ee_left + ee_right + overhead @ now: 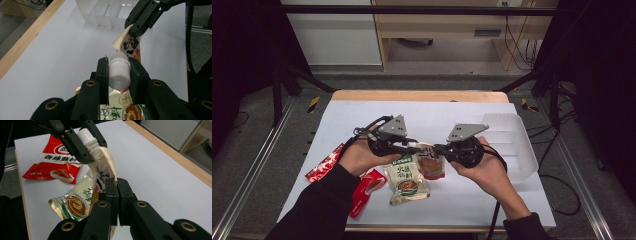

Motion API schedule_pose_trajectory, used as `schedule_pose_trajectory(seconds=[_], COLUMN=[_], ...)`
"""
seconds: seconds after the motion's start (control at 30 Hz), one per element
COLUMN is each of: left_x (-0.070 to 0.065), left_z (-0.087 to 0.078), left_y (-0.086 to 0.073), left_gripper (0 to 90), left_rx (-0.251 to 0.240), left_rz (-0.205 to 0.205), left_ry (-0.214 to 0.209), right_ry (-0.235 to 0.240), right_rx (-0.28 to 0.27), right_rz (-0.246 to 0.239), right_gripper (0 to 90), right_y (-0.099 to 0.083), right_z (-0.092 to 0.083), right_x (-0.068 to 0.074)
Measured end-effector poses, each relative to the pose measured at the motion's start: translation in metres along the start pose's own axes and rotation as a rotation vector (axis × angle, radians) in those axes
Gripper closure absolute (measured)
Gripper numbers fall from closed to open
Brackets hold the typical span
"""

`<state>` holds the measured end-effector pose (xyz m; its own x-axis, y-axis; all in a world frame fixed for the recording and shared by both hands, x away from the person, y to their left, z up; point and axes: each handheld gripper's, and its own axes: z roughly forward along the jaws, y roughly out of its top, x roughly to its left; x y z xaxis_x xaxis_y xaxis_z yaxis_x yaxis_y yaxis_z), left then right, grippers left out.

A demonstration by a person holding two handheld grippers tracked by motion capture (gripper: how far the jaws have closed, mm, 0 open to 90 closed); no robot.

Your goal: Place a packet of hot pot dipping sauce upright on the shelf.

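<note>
A small spouted pouch (430, 165) with black lettering hangs between my two grippers above the white sheet. In the left gripper view, my left gripper (119, 67) is shut on the pouch's white ribbed screw cap (120, 72), with a pad pressed on each side. The right gripper (140, 23) pinches the pouch's upper corner farther off. The right gripper view has my right gripper (116, 186) shut on the pouch's edge (105, 173), and the left gripper (86, 138) on the cap beyond. From above, both grippers (419, 148) (437, 148) meet over the middle of the table.
A green and white sauce packet (407, 182) lies flat under the pouch. Two red packets (324, 162) (367, 187) lie to the left, near my left forearm. A clear plastic divided tray (512, 145) stands at the right. A wooden table edge (419, 95) runs along the back.
</note>
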<state>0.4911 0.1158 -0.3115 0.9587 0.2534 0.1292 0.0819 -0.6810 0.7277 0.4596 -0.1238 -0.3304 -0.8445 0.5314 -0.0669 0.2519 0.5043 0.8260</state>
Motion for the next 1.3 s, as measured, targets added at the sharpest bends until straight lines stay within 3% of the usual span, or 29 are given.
schedule_pose_trajectory(seconds=[0.27,0.47,0.53,0.7,0.8,1.03,1.1,1.17,1.3], left_x=[-0.001,-0.004,-0.006,-0.008,-0.008,-0.009,-0.009,-0.009,-0.009], left_z=[0.002,0.003,0.004,0.007,0.007,0.009,0.009,0.009,0.011], left_y=[0.005,0.011,0.013,0.015,0.016,0.015,0.015,0.015,0.014], left_gripper=[73.0,73.5,73.6,73.5,73.6,73.5,73.5,73.5,73.5], left_rx=[0.004,0.044,0.051,0.057,0.058,0.053,0.055,0.058,0.062], left_rz=[-0.011,0.018,0.025,0.046,0.048,0.057,0.064,0.068,0.069], left_ry=[0.005,0.000,0.001,-0.007,-0.007,-0.013,-0.015,-0.018,-0.020], right_ry=[-0.003,-0.005,0.003,-0.023,-0.040,0.018,0.047,0.057,0.085], right_rx=[0.003,0.065,0.083,0.170,0.230,0.311,0.315,0.325,0.337], right_rz=[0.002,-0.032,-0.041,-0.152,-0.235,-0.285,-0.286,-0.296,-0.323], right_gripper=[88.5,83.7,75.8,47.2,38.2,23.8,26.5,39.6,53.7], right_y=[-0.002,0.000,0.002,0.012,0.018,0.024,0.025,0.026,0.029], right_z=[-0.002,0.002,0.002,0.004,0.005,0.014,0.016,0.018,0.020], right_x=[-0.002,-0.003,-0.004,-0.002,-0.003,-0.009,-0.010,-0.012,-0.012])
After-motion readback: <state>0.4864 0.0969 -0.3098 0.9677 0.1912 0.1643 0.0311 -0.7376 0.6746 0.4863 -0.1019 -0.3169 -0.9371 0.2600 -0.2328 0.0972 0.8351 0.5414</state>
